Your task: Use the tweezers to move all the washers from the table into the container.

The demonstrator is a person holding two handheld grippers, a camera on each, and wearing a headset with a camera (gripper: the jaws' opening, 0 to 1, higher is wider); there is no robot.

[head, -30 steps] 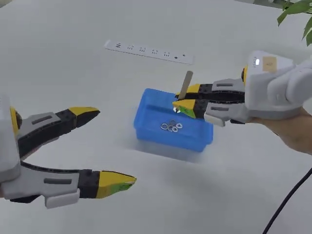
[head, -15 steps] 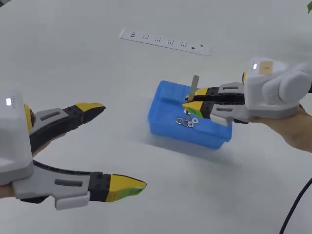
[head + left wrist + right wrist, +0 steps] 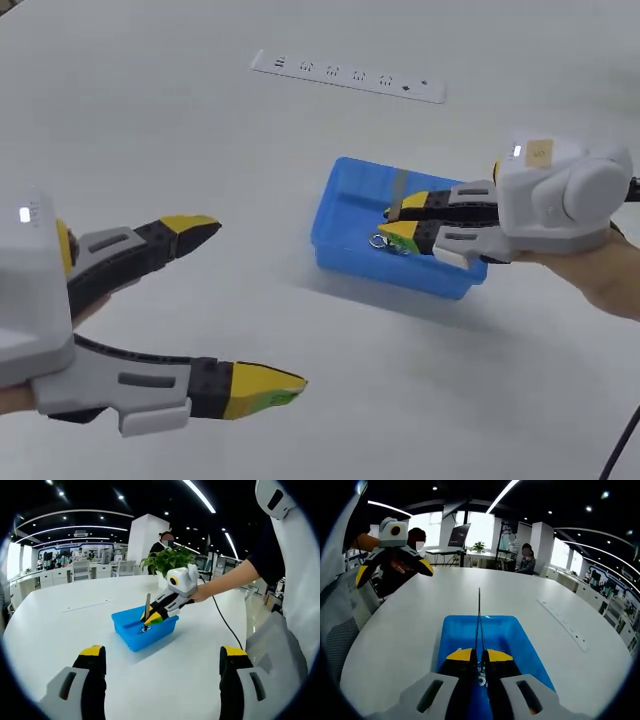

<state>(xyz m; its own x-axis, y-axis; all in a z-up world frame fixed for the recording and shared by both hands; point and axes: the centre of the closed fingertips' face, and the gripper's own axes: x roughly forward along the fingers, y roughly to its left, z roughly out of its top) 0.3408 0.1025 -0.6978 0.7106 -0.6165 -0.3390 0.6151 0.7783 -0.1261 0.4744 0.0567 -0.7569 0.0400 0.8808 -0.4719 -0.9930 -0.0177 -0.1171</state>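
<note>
A blue container (image 3: 352, 225) sits mid-table with several washers (image 3: 385, 243) inside. My right gripper (image 3: 401, 222) hovers over its right part, shut on the tweezers (image 3: 400, 186), which stand as a thin grey strip above the jaws. In the right gripper view the tweezers (image 3: 479, 617) point out over the blue container (image 3: 510, 635) from the right gripper (image 3: 479, 655). My left gripper (image 3: 245, 305) is open at the near left, nothing between its jaws. In the left gripper view its open jaws frame the container (image 3: 135, 630) and the right gripper (image 3: 152, 618) with the tweezers (image 3: 147, 606).
A white power strip (image 3: 345, 76) lies at the far side of the white table (image 3: 180, 130). A potted plant (image 3: 167, 560) stands beyond the container. People sit at desks in the background, and a dark cable (image 3: 225, 625) trails from the right gripper.
The right gripper has come lower over the container with the tweezers still held. The head camera shifted, so the container sits further right in view. The left gripper stays open.
</note>
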